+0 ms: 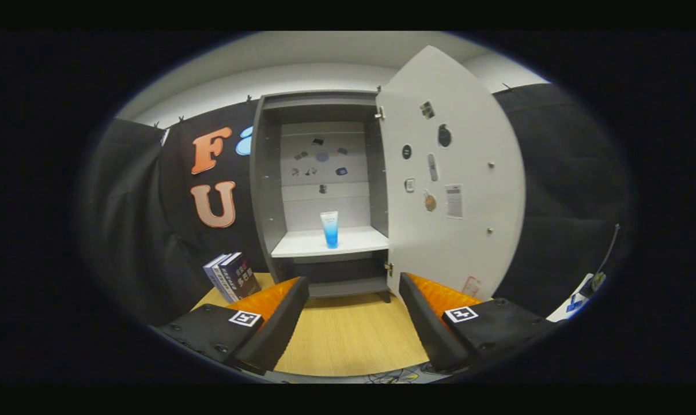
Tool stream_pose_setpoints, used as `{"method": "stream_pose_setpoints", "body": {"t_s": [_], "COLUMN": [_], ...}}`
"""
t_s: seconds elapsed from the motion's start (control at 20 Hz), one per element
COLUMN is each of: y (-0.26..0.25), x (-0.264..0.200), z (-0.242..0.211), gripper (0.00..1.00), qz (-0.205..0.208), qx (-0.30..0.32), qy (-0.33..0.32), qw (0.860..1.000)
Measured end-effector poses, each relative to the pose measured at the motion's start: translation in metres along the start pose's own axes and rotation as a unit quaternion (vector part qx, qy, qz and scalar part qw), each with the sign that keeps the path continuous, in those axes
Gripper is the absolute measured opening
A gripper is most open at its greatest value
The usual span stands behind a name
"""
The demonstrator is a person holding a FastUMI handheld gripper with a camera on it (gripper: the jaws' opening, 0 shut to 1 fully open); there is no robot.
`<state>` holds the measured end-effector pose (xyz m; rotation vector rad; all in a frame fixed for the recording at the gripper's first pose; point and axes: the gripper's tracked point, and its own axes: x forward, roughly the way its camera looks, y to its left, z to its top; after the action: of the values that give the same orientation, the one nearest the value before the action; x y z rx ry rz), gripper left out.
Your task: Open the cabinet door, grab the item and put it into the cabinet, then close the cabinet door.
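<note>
Spread wide apart and gripping nothing: gripper (352, 314), held level above the wooden tabletop (351, 337), aimed straight at the cabinet. Two fingers (279, 314) angled outward from each other, bare table showing in the gap between them, tips well short of the cabinet's base. Square black-and-white marker on top of each finger block.

Beyond the fingers, grey cabinet (325, 190), upright on short feet at the far side of the table, backed against the black cloth wall. Standing fully open. Pale back panel inside, dotted with small dark stickers; rows of peg holes down the inner side walls; lower compartment under the shelf dark.

White cabinet door (457, 173), swung out to the right on two brass-coloured hinges, inner face turned toward the camera. Scattered stickers and one paper label across it, too small to read. Lower corner reaching down just behind the right finger.

White shelf (302, 245) at mid height inside the cabinet.

To the left of the cabinet, just past the left finger, two dark books (233, 276), standing and leaning together on the table.

Smallest: tube (329, 229), resting on the shelf, upright on its broad end, roughly centred, touching neither wall. Whitish at the top, fading to clear blue toward the bottom.
</note>
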<state>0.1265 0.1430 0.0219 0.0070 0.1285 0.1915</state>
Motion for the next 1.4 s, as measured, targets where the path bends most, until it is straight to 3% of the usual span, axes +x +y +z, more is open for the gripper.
{"method": "stream_pose_setpoints", "body": {"t_s": [0.25,0.55,1.0,1.25,1.4], "y": [-0.060,-0.147,-0.243,-0.256,-0.243], "x": [-0.044,-0.058,0.005,0.043,0.054], "z": [0.009,0.019,-0.015,-0.041,-0.049], "gripper": [1.00,1.00,1.00,0.99,0.98], "qz": [-0.035,-0.072,-0.086,-0.083,-0.061], "qx": [-0.008,-0.032,-0.012,0.000,0.013], "qy": [-0.008,-0.019,0.001,0.022,0.030], "qw": [0.999,0.997,0.996,0.996,0.998]}}
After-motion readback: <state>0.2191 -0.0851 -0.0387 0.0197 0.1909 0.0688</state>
